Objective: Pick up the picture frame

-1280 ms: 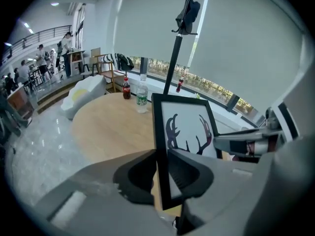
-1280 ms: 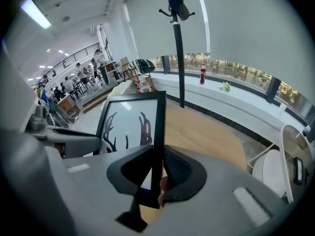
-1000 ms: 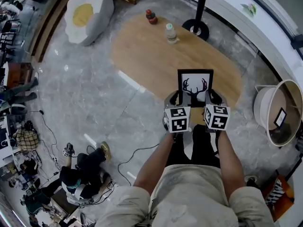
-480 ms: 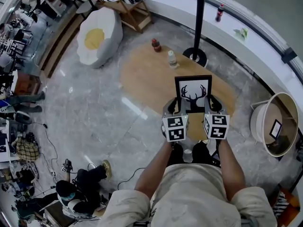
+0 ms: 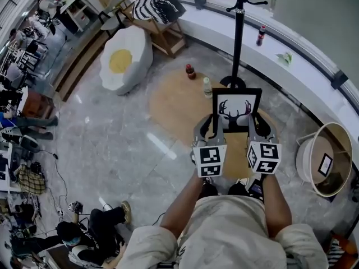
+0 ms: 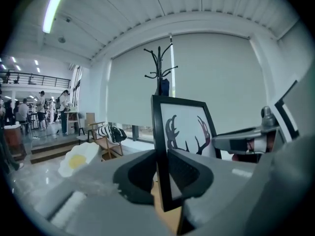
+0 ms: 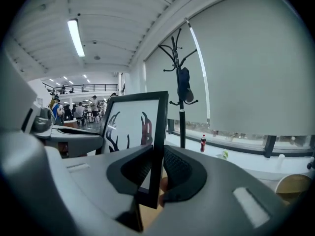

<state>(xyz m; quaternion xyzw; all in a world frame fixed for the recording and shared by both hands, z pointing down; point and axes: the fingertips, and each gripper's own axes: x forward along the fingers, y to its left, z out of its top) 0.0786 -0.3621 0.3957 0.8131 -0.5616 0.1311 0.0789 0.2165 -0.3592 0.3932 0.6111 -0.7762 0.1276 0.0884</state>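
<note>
**Operator and Gripper Appearance**

Operator: light beige shirt [image 5: 227, 228] with short sleeves [image 5: 147, 246], loose cut, faintly mottled fabric. Left gripper [image 6: 162, 173] and right gripper [image 7: 155, 173] are identical units with matte grey moulded bodies. Their curved black pads [image 6: 189, 168] have finely textured inner faces. Each unit carries a white cube behind the jaws, left cube [image 5: 210, 160] and right cube [image 5: 263, 157], printed with black square markers on its visible faces.

A grey marble floor [image 5: 112, 144] carries an oval wooden table [image 5: 174, 102]. A black coat stand [image 5: 239, 38] rises at its far edge. Beyond its left end sit an egg-shaped seat [image 5: 126, 63] and a wooden chair [image 5: 160, 21]. Pale blinds [image 6: 221, 82] cover the windows, and a strip light [image 7: 75, 37] glows overhead.
</note>
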